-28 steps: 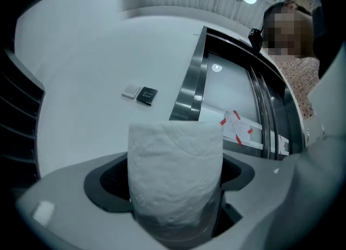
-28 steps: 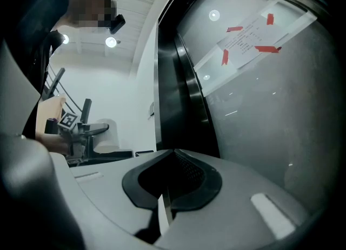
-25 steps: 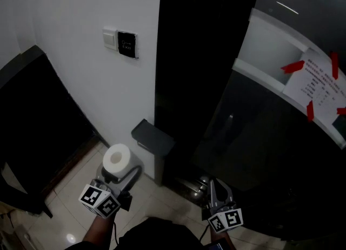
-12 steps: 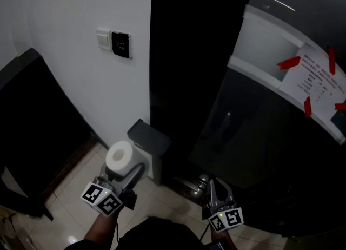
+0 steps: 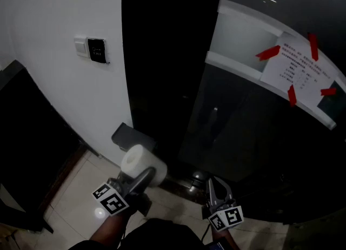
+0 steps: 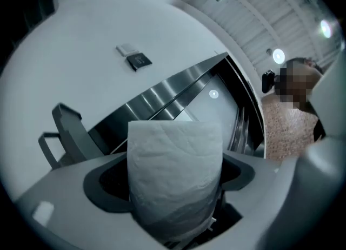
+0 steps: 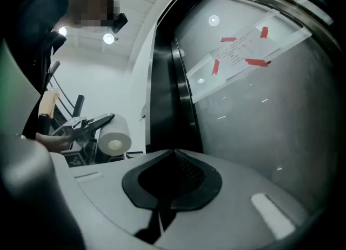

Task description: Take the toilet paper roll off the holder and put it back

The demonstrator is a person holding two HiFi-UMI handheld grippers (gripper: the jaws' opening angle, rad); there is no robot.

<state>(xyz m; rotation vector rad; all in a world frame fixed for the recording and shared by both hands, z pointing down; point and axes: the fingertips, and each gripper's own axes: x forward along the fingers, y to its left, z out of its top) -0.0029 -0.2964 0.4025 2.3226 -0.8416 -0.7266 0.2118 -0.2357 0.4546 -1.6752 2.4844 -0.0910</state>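
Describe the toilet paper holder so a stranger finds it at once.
Start at the tall white wall left of the glossy black panel. Low down where they meet sits the dark grey box-shaped holder, beside the white paper roll; the small black wall plate hangs higher.

Grey right tongs (image 5: 214, 184), black-white marker cube (image 5: 225, 219)

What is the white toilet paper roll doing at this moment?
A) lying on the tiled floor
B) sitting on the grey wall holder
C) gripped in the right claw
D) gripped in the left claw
D: the left gripper view shows the white toilet paper roll clamped between the jaws of the left claw, with the grey wall holder off to one side, while the right claw is shut on nothing.
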